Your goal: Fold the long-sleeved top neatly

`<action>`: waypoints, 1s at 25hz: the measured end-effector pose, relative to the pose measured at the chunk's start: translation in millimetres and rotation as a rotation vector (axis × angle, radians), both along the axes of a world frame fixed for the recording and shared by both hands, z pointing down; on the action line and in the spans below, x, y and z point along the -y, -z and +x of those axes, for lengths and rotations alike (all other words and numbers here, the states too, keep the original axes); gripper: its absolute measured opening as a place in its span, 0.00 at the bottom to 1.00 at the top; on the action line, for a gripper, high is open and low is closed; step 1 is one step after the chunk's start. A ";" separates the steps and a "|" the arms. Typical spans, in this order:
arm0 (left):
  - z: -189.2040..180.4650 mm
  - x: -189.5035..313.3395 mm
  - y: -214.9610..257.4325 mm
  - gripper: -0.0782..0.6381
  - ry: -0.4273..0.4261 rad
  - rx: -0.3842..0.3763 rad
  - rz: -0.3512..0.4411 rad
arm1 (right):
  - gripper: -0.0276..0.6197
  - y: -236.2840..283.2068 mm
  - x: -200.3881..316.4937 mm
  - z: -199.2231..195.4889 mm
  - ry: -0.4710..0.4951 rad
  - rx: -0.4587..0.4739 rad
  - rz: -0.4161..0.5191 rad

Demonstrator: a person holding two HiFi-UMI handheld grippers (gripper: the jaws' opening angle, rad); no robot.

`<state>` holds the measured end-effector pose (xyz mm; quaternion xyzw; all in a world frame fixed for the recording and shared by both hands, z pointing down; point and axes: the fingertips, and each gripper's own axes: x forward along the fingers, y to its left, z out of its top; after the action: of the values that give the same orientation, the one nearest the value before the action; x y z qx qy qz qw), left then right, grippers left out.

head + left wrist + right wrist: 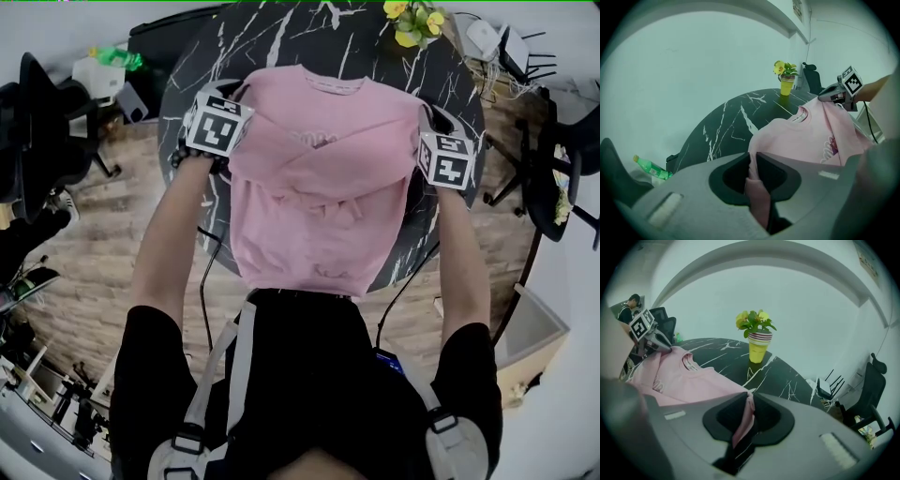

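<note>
Jaws on your left gripper (230, 142) and right gripper (422, 145) clench the top (314, 206) near its shoulders; pull unevenly and the fold may skew, or cloth slip.

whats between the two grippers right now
The pink long-sleeved top, over the black marble table, spans the whole stretch in the head view; the left gripper and right gripper each clamp one edge.

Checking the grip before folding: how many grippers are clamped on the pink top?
2. The left gripper pinches the pink top at its shoulder on the head view's left, the right gripper at the opposite shoulder.
</note>
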<state>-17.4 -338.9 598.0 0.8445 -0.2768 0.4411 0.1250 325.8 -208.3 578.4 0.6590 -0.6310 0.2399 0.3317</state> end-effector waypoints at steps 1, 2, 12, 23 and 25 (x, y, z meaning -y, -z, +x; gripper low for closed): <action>3.0 6.0 2.7 0.19 0.001 -0.004 0.007 | 0.11 2.1 5.2 2.5 -0.001 0.000 0.006; 5.8 11.0 5.2 0.19 0.000 -0.008 0.014 | 0.11 3.8 9.7 4.7 -0.002 0.000 0.011; 4.3 15.9 16.8 0.21 -0.014 -0.047 0.049 | 0.11 21.2 9.3 3.0 -0.002 0.013 0.069; -18.4 -18.2 51.6 0.21 -0.038 -0.102 0.127 | 0.11 59.4 -36.6 -21.3 0.004 0.023 0.172; -24.6 -27.7 57.4 0.21 -0.039 -0.115 0.134 | 0.11 65.7 -47.7 -27.4 0.003 0.033 0.192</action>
<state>-42.0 -311.2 540.6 0.8802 -0.2814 0.3747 0.0754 298.4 -160.7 512.7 0.6830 -0.6573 0.1886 0.2569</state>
